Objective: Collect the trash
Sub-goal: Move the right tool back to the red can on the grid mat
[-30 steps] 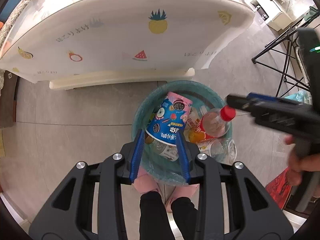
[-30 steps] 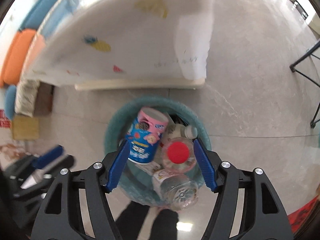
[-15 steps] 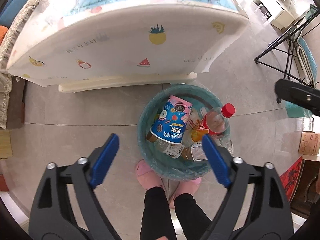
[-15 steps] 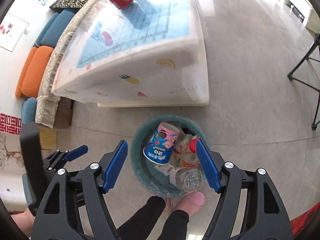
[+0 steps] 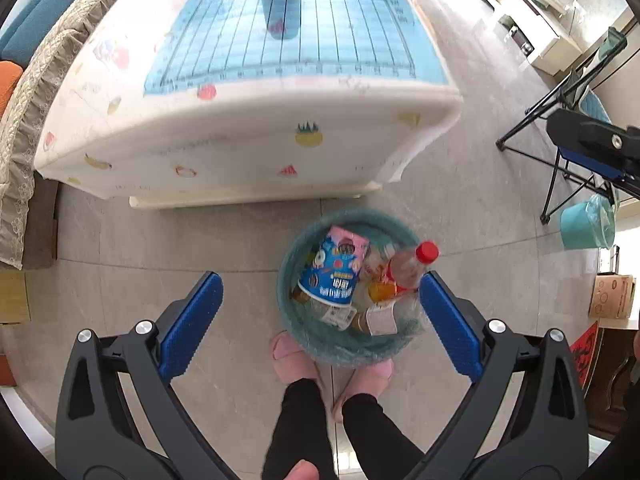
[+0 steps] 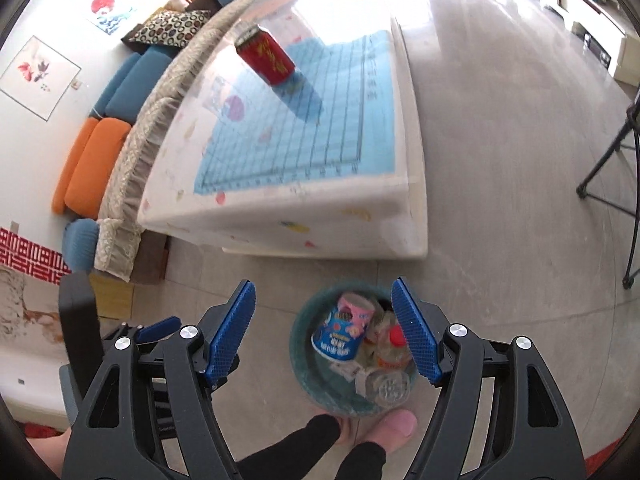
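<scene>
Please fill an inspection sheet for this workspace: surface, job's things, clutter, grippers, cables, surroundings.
Surface: table with a fruit-print cover and a blue grid mat.
Job's things: red can alone on the mat; teal bin on the floor before the table, holding a blue snack cup, a red-capped bottle and other bottles.
Clutter: nothing seen on the table besides the can.
Grippers: left gripper above the bin, jaws opening, nothing between them; right gripper open, empty.
Cables: nothing seen.
Surroundings: sofa cushions, black stand, second teal bin, person's pink slippers.
</scene>
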Motion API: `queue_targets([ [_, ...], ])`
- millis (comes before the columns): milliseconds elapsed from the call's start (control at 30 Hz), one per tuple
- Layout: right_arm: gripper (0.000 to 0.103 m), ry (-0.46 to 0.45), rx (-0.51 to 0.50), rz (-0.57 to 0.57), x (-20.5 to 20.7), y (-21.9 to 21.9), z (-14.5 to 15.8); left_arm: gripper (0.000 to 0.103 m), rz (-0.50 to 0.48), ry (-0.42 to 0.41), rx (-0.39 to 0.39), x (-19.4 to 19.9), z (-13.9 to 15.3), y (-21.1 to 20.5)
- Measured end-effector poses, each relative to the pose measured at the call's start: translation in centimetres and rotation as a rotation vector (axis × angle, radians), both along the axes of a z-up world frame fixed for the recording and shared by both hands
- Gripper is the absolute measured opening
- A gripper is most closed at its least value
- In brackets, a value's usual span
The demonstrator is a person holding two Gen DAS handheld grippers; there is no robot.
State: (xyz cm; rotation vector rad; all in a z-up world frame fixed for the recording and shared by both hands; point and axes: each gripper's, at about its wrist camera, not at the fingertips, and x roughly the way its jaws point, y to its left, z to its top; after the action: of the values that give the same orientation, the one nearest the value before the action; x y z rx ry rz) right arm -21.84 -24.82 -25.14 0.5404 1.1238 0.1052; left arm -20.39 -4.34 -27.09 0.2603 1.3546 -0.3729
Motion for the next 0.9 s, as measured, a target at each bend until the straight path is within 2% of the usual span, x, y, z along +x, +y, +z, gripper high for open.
queue_targets([
  [100,0.076,-0.017,-0.031,0.005,1.6,0.3,0.5,0.096,0.013,0.005,-0.006,1.3,0.2,0.1],
  [267,0.076,-0.045,-0.06,0.018,5.4,1.5,1.8,0.096,0.05,0.032,-0.039,4.6,0.4,0.7],
  [333,0.085,-0.068,-0.077,0.002,7.9,2.0,2.4,0.096,0.052,0.028,-0.049,6.4,0.7,1.0],
  [367,0.085,-0.075,-0.084,0.0,8.6,2.2,2.6,0.096,0.049,0.025,-0.051,7.6,0.8,1.2],
  [667,0.085,-0.121,-0.122,-0.016,21.5,5.0,3.0,0.096,0.022,-0.053,-0.042,18.0,2.2,2.6],
  [900,0.085,-0.099,-0.182,-0.019,29.4,6.3,2.1,0.096,0.075,-0.11,-0.046,25.4,2.4,4.1],
])
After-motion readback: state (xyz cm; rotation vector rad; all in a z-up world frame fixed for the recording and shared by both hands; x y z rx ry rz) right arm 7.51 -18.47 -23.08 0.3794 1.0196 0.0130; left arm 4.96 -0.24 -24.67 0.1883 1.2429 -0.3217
